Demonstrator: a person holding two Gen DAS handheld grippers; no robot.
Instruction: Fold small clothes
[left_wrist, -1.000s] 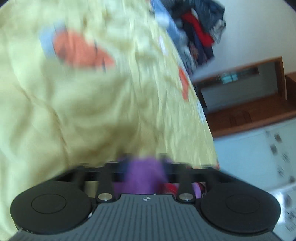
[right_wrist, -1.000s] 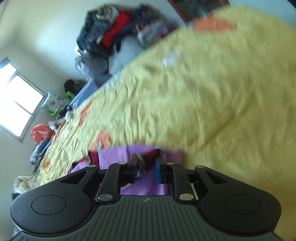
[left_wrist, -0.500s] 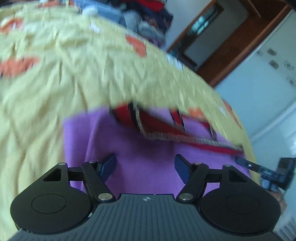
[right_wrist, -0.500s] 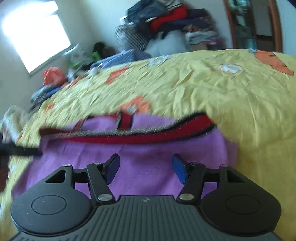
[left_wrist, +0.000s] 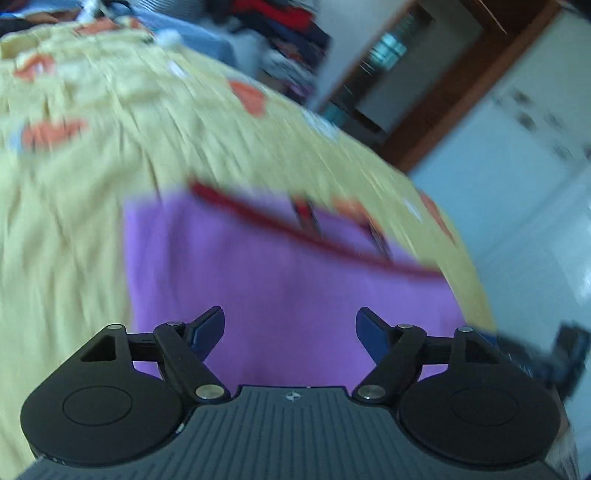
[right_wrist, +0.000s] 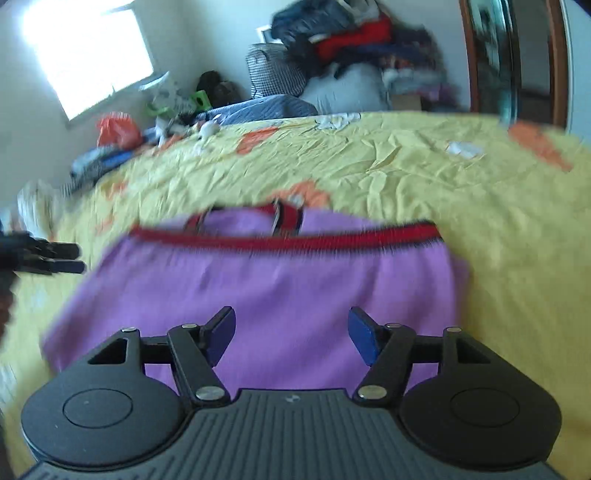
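A small purple garment (left_wrist: 280, 280) with a red trim band (left_wrist: 317, 243) lies flat on the yellow bedsheet (left_wrist: 74, 192). It also shows in the right wrist view (right_wrist: 280, 288), with its red band (right_wrist: 295, 240) along the far edge. My left gripper (left_wrist: 290, 332) is open and empty, just above the garment's near edge. My right gripper (right_wrist: 291, 332) is open and empty, also over the near edge. The left gripper's fingers (right_wrist: 55, 256) show at the left edge of the right wrist view. Both views are motion-blurred.
A pile of clothes (right_wrist: 351, 48) and a checked bag (right_wrist: 273, 74) stand beyond the bed's far side. Loose clothes and an orange bag (right_wrist: 118, 129) lie at the far left. A wooden door frame (left_wrist: 461, 85) and a white wall are to the right.
Both grippers have let go of the purple garment and opened. They have pulled back toward its near edge, and the garment now lies spread flat on the sheet.
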